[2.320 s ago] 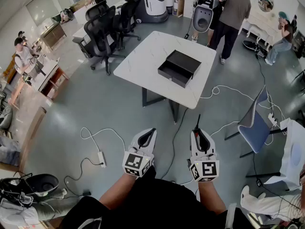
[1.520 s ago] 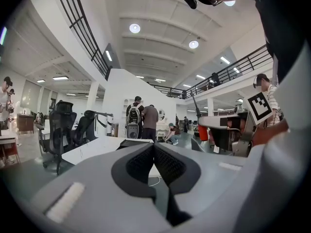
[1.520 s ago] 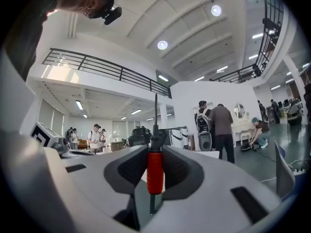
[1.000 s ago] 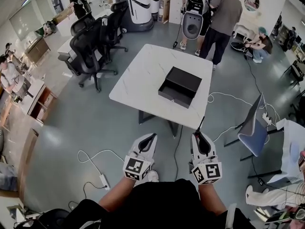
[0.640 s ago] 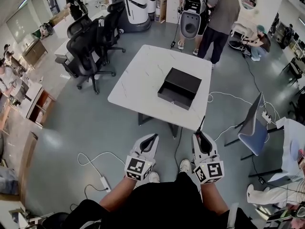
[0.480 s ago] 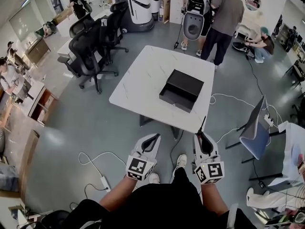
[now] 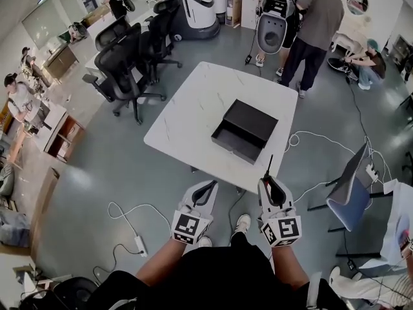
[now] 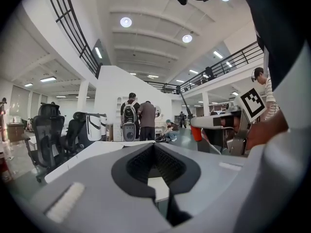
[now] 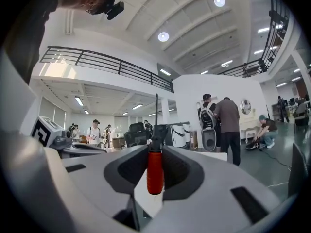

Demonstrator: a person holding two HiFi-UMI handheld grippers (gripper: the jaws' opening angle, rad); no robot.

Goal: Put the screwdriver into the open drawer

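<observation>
The black open drawer (image 7: 248, 124) sits on the white table (image 7: 187, 108), its open side facing me. My right gripper (image 7: 268, 181) is shut on the screwdriver (image 7: 268, 166). The red handle (image 9: 155, 171) is clamped between the jaws and the thin dark shaft sticks out ahead toward the table's near edge. My left gripper (image 7: 209, 185) is level beside it, shut with nothing in it (image 8: 154, 145). Both grippers hover over the floor, just short of the table. From the left gripper view, the right gripper and the red handle (image 8: 196, 132) show off to the right.
Black office chairs (image 7: 122, 63) stand left of the table and a blue chair (image 7: 352, 199) stands to its right. White cables (image 7: 129, 208) and a power strip (image 7: 137, 244) lie on the floor. Two people (image 7: 316, 18) stand by a white machine (image 7: 197, 5) beyond the table.
The table and drawer have come closer, and both grippers have moved forward together toward the table's near edge. The right gripper's hold on the screwdriver is unchanged.
</observation>
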